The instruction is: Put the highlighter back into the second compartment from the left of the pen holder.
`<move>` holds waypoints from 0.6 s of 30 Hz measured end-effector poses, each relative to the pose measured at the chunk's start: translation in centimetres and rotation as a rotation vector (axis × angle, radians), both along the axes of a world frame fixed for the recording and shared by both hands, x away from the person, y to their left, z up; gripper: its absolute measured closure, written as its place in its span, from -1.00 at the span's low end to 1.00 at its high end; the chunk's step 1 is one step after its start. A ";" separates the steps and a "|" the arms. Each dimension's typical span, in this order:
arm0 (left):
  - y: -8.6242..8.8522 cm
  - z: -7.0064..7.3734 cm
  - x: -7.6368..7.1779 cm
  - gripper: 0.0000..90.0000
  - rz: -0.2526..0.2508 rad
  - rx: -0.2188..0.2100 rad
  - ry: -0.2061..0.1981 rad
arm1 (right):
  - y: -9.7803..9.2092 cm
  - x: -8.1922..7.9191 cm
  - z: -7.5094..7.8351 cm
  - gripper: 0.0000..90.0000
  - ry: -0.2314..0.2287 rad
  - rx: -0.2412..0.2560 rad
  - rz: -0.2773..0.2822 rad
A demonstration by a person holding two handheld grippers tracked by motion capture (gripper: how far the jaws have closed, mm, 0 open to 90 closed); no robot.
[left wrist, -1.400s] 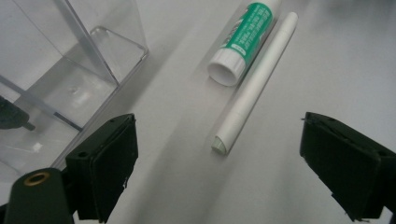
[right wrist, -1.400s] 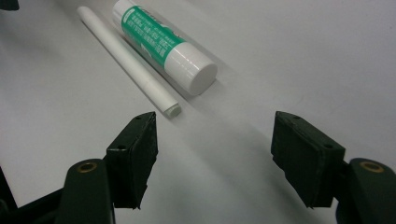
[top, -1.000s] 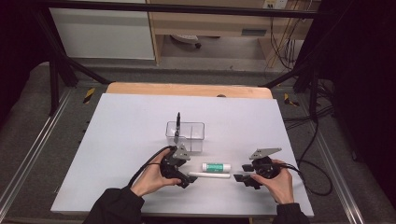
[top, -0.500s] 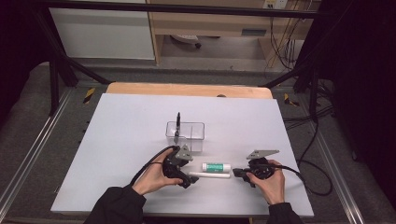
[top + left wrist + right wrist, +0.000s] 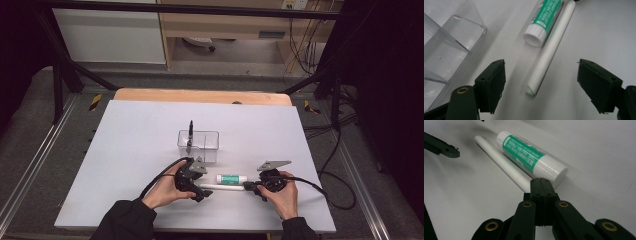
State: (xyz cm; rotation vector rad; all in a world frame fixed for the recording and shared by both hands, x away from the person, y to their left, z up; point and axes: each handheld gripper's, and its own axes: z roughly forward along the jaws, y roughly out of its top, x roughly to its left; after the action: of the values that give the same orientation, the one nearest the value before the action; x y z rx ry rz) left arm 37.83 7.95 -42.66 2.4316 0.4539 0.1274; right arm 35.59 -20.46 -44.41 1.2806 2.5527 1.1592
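A slim white pen [image 5: 551,50] lies flat on the table just in front of the clear plastic box [image 5: 199,145], running left to right. A green-and-white glue stick [image 5: 545,18] with a white cap lies flat alongside it, touching it on the box's side and parallel to it, shorter and thicker than the pen.
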 end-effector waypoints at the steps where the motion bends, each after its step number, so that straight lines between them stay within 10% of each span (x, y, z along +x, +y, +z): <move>1: -0.1 -0.1 0.0 -0.46 -0.003 0.001 -0.003 | 0.2 0.0 0.0 1.00 -0.007 0.000 -0.001; 18: -1.1 -1.1 1.0 0.30 -0.075 0.062 -0.028 | 0.5 -0.1 0.6 0.69 -0.022 -0.019 0.020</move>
State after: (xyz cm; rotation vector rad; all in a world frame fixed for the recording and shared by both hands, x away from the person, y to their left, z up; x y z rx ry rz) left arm 38.88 6.89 -43.72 2.5006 0.3508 0.1455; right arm 35.46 -19.94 -43.83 1.2348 2.5605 1.1424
